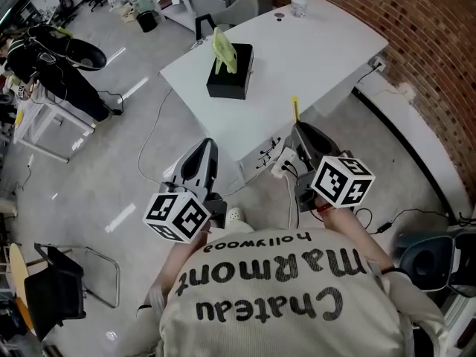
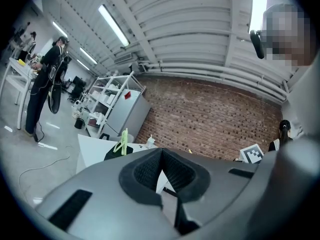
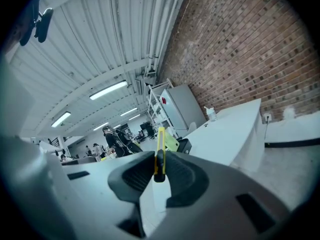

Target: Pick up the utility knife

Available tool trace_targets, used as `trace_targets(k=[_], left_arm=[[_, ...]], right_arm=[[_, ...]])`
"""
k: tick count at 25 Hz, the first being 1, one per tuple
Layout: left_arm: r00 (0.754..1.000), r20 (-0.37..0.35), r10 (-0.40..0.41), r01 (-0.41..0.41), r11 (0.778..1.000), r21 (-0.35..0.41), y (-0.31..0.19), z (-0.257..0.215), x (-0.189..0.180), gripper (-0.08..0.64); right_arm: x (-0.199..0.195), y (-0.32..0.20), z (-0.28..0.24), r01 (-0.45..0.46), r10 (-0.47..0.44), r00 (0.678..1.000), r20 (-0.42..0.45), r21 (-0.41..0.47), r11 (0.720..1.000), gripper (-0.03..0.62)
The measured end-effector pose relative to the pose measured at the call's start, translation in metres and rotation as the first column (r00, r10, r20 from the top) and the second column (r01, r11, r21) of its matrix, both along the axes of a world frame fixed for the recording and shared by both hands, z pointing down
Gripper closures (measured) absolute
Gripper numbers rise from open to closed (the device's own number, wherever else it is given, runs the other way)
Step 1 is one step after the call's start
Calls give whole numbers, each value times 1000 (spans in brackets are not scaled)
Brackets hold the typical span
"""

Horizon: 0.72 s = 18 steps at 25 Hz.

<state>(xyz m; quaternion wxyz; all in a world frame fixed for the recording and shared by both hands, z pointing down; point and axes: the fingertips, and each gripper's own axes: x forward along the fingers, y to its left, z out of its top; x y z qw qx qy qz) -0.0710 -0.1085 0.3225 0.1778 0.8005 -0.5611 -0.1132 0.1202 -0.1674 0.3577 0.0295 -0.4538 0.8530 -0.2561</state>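
Note:
The utility knife [image 3: 160, 143] is yellow with a black slider and stands upright, clamped between the dark pads of my right gripper [image 3: 160, 155]. From the head view its yellow tip [image 1: 294, 108] pokes out ahead of the right gripper [image 1: 296, 129], just off the near edge of the white table [image 1: 312, 58]. My left gripper [image 1: 208, 147] hangs over the floor to the left of the table corner. In its own view the left gripper [image 2: 161, 152] has its tips together and nothing held.
On the table stand a black box [image 1: 229, 79] with a green item on top and a cup [image 1: 299, 4] at the far end. A brick wall [image 1: 424, 43] runs on the right. Cables and a power strip [image 1: 281, 163] lie on the floor below me. A black chair [image 1: 56, 288] stands at left.

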Motion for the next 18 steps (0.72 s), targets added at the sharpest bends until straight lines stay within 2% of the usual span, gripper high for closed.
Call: trace_targets(k=[18], left_arm=[[1000, -21, 2, -2, 1000, -15, 64, 21, 58, 559]], right_arm=[[61, 63, 23, 3, -4, 998, -69, -17, 1000, 526]])
